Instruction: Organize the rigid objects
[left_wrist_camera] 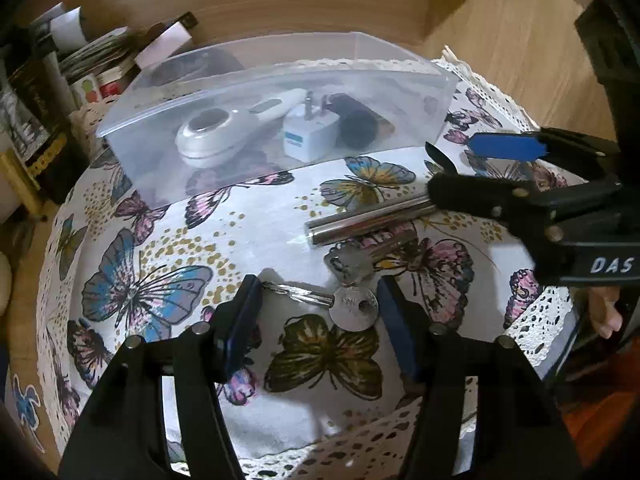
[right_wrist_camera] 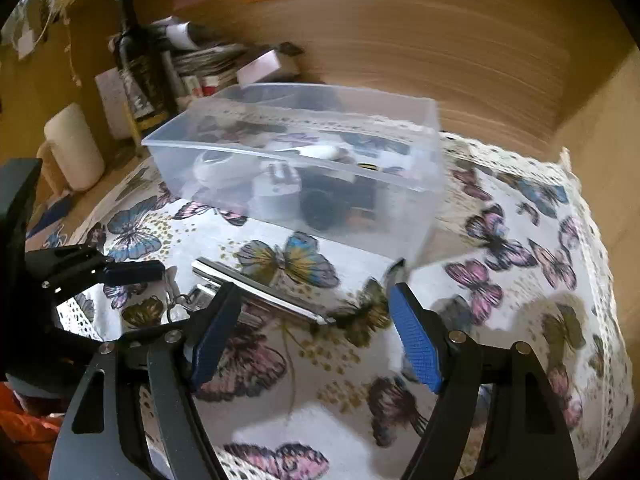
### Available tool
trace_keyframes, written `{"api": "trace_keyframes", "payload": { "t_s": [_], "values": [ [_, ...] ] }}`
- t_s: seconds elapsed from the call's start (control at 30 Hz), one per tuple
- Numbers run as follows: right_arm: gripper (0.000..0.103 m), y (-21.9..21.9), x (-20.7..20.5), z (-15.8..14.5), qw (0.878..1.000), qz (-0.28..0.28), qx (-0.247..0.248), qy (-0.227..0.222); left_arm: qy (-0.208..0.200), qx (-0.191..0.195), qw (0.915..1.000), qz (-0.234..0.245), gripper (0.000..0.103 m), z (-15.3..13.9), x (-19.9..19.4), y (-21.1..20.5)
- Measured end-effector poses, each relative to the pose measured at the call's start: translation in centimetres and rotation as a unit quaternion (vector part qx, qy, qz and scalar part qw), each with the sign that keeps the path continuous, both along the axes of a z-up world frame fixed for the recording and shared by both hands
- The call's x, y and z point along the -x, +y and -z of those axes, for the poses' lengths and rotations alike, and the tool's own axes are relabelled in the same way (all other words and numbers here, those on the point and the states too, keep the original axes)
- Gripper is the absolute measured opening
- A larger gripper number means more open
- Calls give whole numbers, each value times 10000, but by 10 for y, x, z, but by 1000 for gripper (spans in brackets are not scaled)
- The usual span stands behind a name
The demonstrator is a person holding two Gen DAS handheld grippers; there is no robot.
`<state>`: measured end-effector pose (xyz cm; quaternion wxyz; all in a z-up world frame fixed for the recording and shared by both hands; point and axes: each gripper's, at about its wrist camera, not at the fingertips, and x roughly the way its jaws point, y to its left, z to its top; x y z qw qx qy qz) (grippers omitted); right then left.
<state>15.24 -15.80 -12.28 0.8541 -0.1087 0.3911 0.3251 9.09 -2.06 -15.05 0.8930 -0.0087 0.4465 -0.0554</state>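
**Left wrist: bin partly filled, keys and metal tube left out**

Left wrist view shows the clear plastic storage bin (left_wrist_camera: 280,120) already holding a white handheld device (left_wrist_camera: 208,136), a white plug adapter (left_wrist_camera: 308,136) and a dark round item. On my butterfly-print desk (left_wrist_camera: 240,240) the silver keys (left_wrist_camera: 348,300) lie between my released left claw (left_wrist_camera: 320,312). The shiny metal tube (right_wrist_camera: 260,292) rests between my right claw (right_wrist_camera: 316,320), spread and empty.

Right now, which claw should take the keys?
Left. The keys lie between the open left claw, while the open right claw straddles the metal tube.
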Motion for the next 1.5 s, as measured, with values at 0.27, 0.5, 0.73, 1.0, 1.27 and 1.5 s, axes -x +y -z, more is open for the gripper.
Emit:
{"api": "trace_keyframes", "payload": {
  "t_s": [0.27, 0.5, 0.73, 1.0, 1.27, 1.5],
  "values": [
    [73, 36, -9, 21, 9974, -536, 410, 268, -174, 287, 9979, -556, 59, -10, 13, 35],
    [44, 46, -16, 28, 9957, -570, 599, 424, -478, 425, 9946, -812, 59, -24, 22, 54],
    [14, 42, -15, 25, 9949, -651, 282, 721, -432, 693, 9940, -730, 14, -32, 19, 60],
    [14, 38, 0, 19, 9972, -484, 166, 550, -257, 687, 9948, -708, 36, -26, 19, 61],
    [14, 28, 5, 5, 9986, -394, 11, 340, -183, 462, 9959, -758, 73, -19, 28, 57],
    [14, 22, 6, 3, 9989, -339, -104, 309, 116, 377, 9970, -661, 74, -6, 25, 48]
  ]
}}
